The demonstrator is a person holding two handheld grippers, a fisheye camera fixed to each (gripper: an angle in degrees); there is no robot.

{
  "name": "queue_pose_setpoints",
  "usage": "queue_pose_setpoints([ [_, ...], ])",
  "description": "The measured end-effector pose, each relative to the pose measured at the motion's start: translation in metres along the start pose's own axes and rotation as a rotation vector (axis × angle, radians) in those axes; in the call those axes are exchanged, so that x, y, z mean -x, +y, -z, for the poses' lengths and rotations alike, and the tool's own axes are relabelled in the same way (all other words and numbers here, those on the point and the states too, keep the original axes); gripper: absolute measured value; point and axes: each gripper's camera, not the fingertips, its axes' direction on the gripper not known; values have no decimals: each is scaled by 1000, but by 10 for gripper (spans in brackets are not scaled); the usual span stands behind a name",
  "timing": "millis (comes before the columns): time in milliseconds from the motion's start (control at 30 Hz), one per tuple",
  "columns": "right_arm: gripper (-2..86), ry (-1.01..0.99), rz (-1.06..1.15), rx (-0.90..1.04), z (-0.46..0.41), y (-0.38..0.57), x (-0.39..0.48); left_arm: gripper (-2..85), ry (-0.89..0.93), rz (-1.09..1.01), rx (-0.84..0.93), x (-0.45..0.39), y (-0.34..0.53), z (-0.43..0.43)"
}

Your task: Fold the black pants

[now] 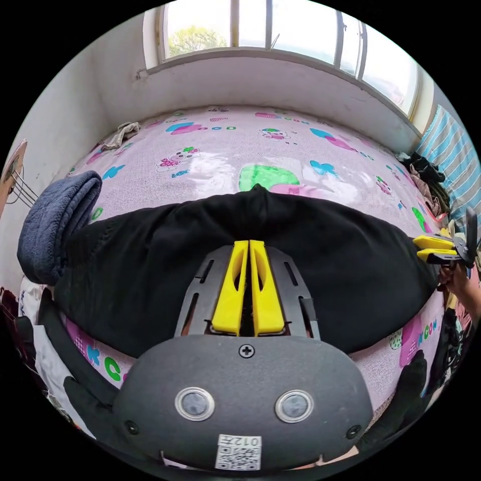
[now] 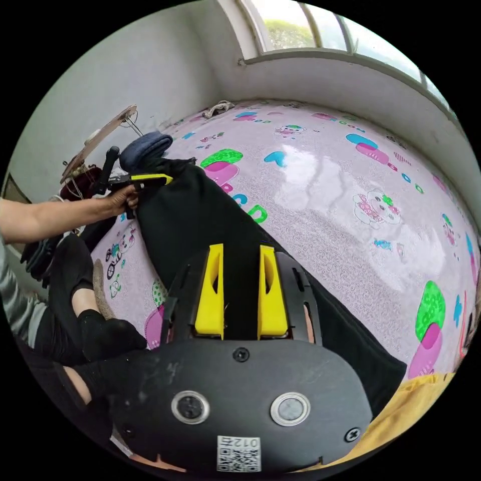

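A bed [image 1: 300, 145] with a pink cartoon sheet ran up to the wall under a window [image 1: 280, 25]. The black pants [image 1: 150, 260] lay flat across its near edge, stretched between the two tools. A folded dark blue cloth [image 1: 55, 225] sat touching one end of the pants. The left tool [image 1: 249, 245] had its jaws nearly together, pinching a fold of the pants. The right tool [image 2: 242, 250] stood with jaws apart over the pants, fabric between them; whether they pressed it I could not tell
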Motion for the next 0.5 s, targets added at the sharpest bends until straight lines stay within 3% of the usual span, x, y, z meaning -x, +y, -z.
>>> queue_pose_setpoints([
  [100, 90, -140, -238, -192, 99, 121, -77, 4, 45, -100, -24, -30, -6, 28],
  [267, 82, -2, -909, -468, 250, 462, -219, 17, 252, -350, -126, -121, 8, 79],
  [367, 87, 30, -1136, -547, 286, 598, -270, 28, 351, -509, -83, -187, 28, 86],
  [500, 106, -99, -1334, -600, 276, 696, -340, 37, 293, -648, -46, -260, 48, 81],
])
